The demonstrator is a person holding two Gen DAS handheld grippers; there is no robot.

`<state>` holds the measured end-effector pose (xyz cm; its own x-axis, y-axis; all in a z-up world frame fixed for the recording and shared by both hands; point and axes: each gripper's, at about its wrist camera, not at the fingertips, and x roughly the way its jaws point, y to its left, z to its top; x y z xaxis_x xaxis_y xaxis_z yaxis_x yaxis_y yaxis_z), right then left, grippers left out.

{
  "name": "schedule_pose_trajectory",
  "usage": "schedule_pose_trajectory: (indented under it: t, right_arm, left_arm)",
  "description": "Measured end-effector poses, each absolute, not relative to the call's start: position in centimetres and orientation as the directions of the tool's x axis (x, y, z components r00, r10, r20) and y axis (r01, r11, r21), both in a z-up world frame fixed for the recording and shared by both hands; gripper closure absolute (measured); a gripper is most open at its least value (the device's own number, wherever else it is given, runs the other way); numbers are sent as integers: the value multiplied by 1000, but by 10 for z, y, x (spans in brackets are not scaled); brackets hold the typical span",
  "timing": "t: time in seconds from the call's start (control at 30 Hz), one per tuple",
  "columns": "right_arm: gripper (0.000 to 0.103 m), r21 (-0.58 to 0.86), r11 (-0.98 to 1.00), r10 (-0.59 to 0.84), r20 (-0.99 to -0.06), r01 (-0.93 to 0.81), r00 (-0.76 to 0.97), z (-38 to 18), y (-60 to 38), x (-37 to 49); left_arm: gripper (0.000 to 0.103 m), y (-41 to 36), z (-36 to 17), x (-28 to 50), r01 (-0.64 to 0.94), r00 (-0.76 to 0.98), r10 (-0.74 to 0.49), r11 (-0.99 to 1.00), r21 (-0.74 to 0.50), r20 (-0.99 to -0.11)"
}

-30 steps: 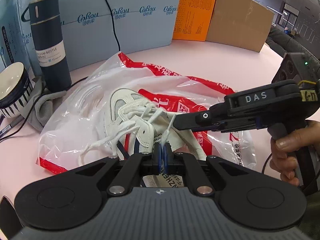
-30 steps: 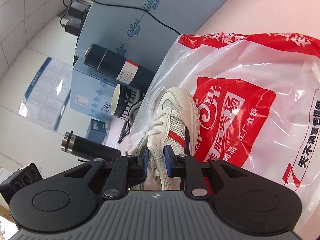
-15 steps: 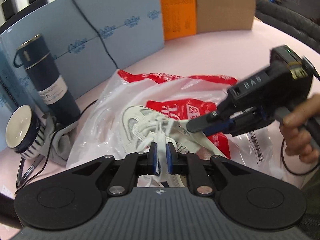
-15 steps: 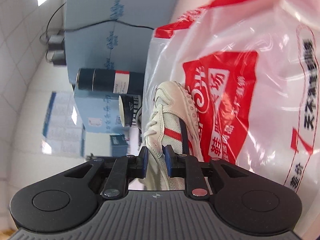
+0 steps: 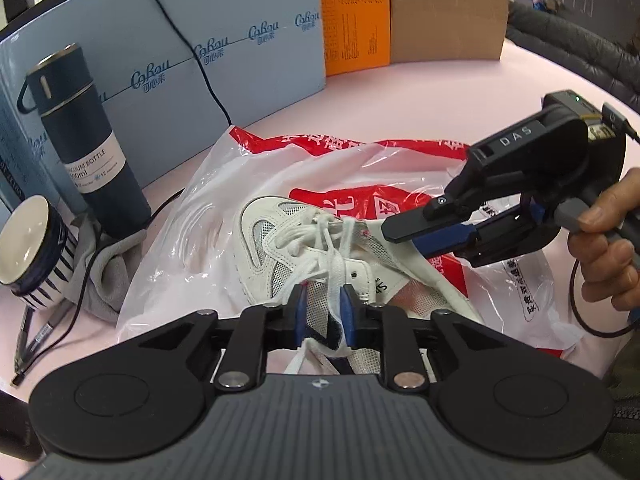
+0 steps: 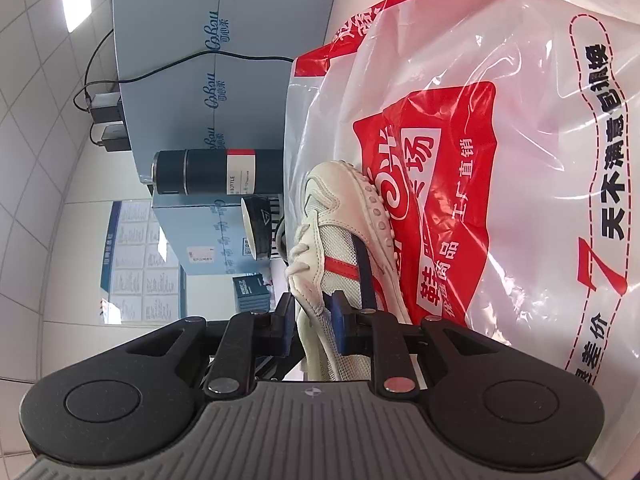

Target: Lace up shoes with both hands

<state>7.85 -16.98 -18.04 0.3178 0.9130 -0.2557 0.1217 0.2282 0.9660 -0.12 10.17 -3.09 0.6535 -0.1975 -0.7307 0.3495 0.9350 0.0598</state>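
While the white sneaker point(image 5: 320, 248) lies on the plastic bag point(image 5: 248, 184) just ahead, the left gripper point(image 5: 323, 312) has just been opening, its lace point(image 5: 335, 276) slack between parted pads; the right gripper point(image 6: 312, 320) pinches the soft collar. Limp, slippery lace: grab near the tip.

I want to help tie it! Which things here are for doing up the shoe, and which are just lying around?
For the job: white shoe, its white lace.
Just lying about: dark bottle, striped cup, grey cloth, orange box, plastic bag under the shoe.
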Motion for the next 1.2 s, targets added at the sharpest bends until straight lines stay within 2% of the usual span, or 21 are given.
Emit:
schedule_pose_trajectory:
  t: [0.2,0.33,0.43,0.63,0.7,0.77,0.8,1.0,1.03,1.1,1.2]
  right_arm:
    - [84,965,243,912,-263,102,314,-179,-168,79]
    - [84,963,251,912,-268,94,311,-178,-167,79]
    - [84,963,251,912,-268,93,310,-178,-167,80]
    - [83,963,250,909,-268,97,320,-176,-166,75]
    - [83,963,252,909,-269,95,320,-176,-166,76]
    - [83,963,255,909,-270,91,318,-176,-166,76]
    - [83,962,257,908,-272,88,319,-176,-166,77]
    - [79,953,300,901,-298,44,316,-171,-165,78]
    - [78,949,313,898,-306,29,316,-169,-164,78]
    - [72,920,390,878,-355,-49,321,-158,-161,78]
    - [69,831,516,837,-437,-208,329,-136,-149,76]
  left_arm:
    - [73,113,-21,-1,291,684,-222,956,-18,-695]
    - [73,120,-11,-2,257,710,-261,961,-104,-654]
    - [74,115,-18,4,235,706,-235,968,-92,-668]
    - [70,114,-34,13,196,693,-264,965,-176,-671]
    - [76,114,-39,14,202,696,-284,959,-200,-660]
    - [91,112,-42,11,225,710,-304,953,-206,-635]
    - [94,110,-41,9,215,725,-288,958,-191,-625]
    - [98,122,-29,-7,185,791,-272,960,-209,-549]
    - [101,124,-26,-9,194,794,-278,959,-209,-540]
    - [101,126,-20,-13,214,800,-292,955,-205,-524]
    - [101,127,-14,-15,241,801,-308,951,-195,-513]
